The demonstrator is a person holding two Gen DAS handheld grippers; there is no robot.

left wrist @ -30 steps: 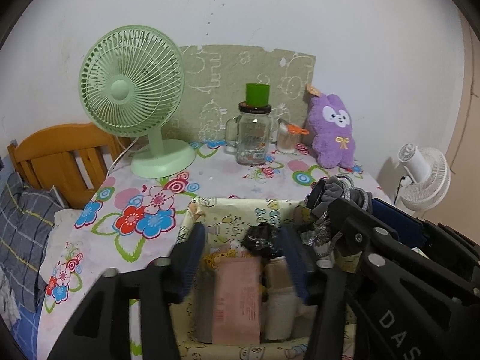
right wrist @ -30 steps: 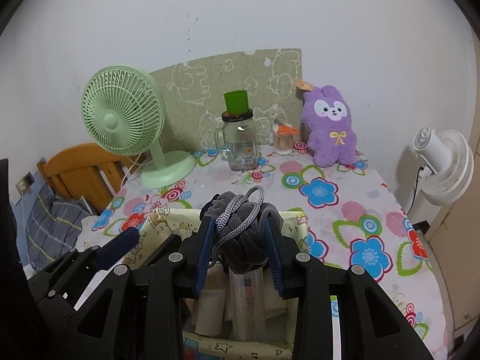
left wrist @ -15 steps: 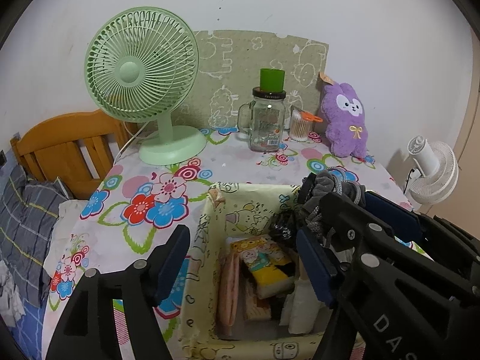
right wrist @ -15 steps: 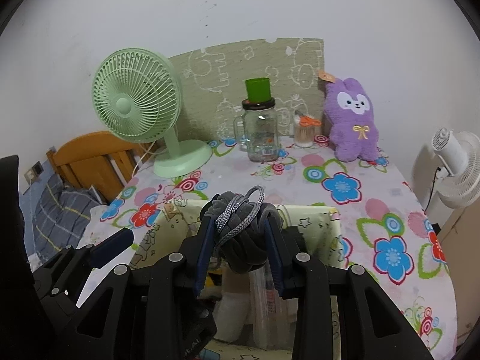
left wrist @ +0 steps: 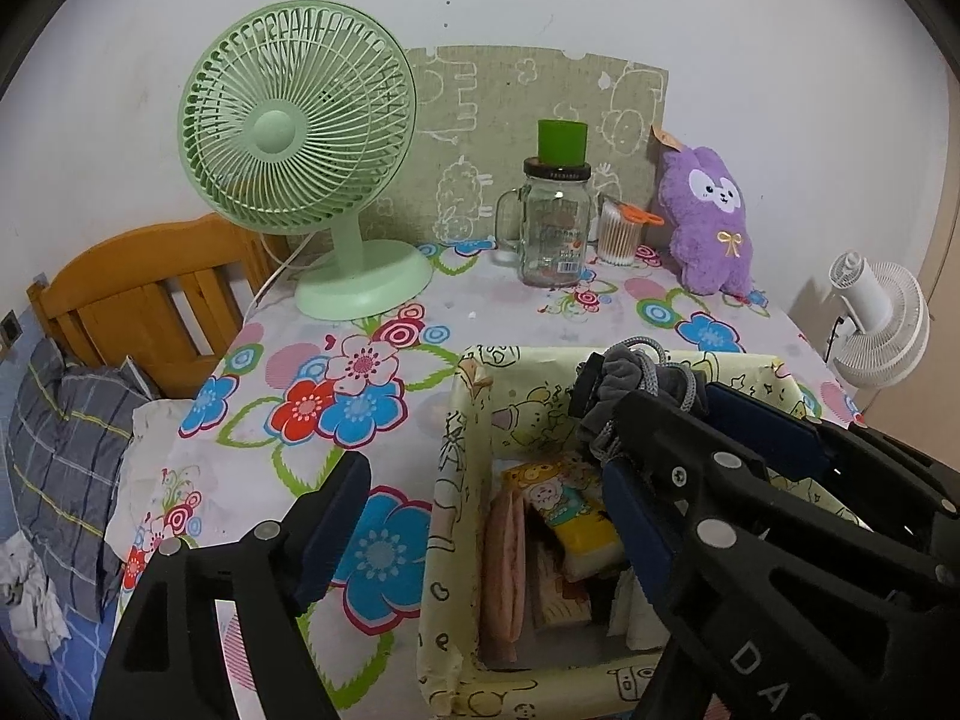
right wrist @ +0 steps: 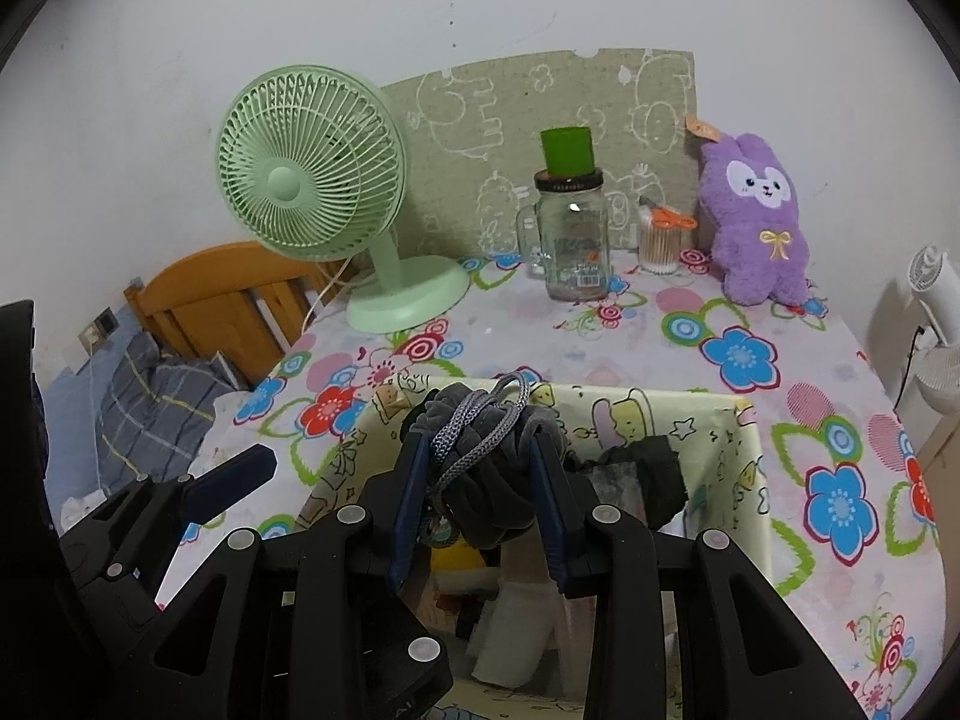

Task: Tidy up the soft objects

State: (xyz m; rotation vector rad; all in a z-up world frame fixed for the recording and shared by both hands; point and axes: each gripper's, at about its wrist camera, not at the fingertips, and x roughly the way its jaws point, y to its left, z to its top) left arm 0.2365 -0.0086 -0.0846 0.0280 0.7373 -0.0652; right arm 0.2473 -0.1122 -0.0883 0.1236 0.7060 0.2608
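Observation:
My right gripper [right wrist: 480, 480] is shut on a grey soft bundle with a braided cord [right wrist: 480, 462] and holds it above a pale yellow cartoon-print fabric box [right wrist: 744, 450]. The bundle also shows in the left wrist view [left wrist: 636, 384], over the box [left wrist: 456, 480]. The box holds a pink pouch [left wrist: 503, 564], a yellow cartoon packet [left wrist: 570, 510] and a dark cloth [right wrist: 648, 474]. My left gripper [left wrist: 480, 516] is open and empty, its jaws spread over the box's left wall. A purple plush toy [left wrist: 714, 222] stands at the back right.
A green desk fan [left wrist: 306, 150] stands at the back left of the flowered table [left wrist: 336, 384]. A glass jar with a green cup on it [left wrist: 555, 222] and a cotton-swab cup [left wrist: 618, 234] stand by the wall. A wooden headboard [left wrist: 138, 300] is left, a white fan [left wrist: 882, 324] right.
My left gripper has drawn back and leftward, out of the box, its jaws spread wider. My right gripper still grips the grey bundle and has shifted a little over the box.

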